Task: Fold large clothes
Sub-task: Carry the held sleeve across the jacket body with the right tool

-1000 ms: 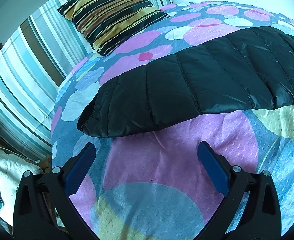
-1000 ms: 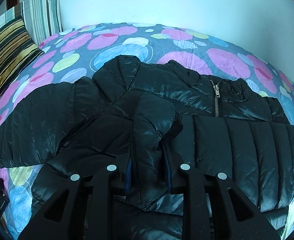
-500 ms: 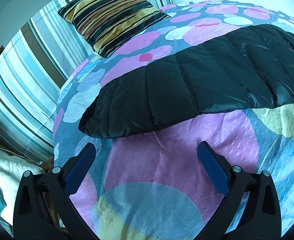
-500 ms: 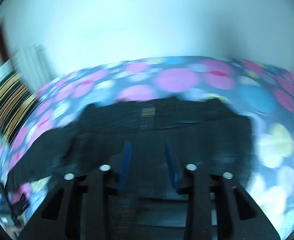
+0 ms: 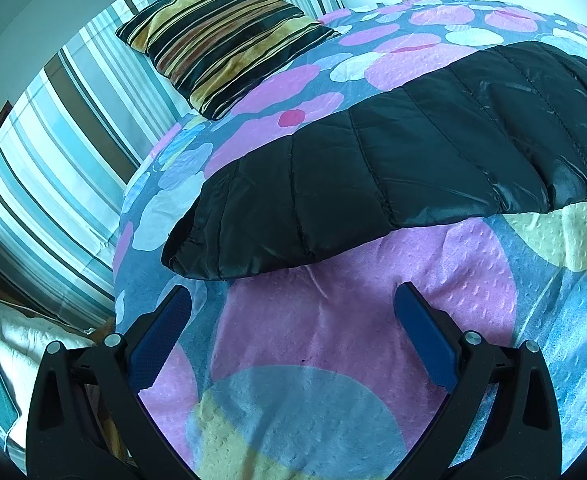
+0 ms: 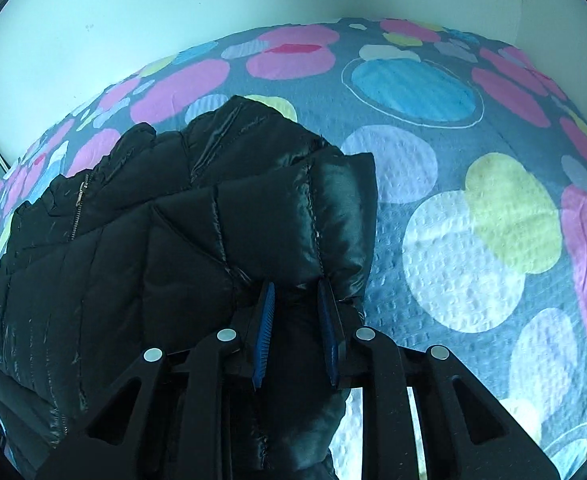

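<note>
On the bed (image 6: 473, 208), the right gripper (image 6: 295, 300) jaws pinch the black jacket (image 6: 173, 240); the left gripper (image 5: 289, 312) jaws gape empty near its sleeve (image 5: 373, 176).

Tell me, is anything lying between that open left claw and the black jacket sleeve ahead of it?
Nothing visible: only bare spotted bedspread separates the left gripper from the jacket sleeve. The striped pillow sits beyond it.
</note>
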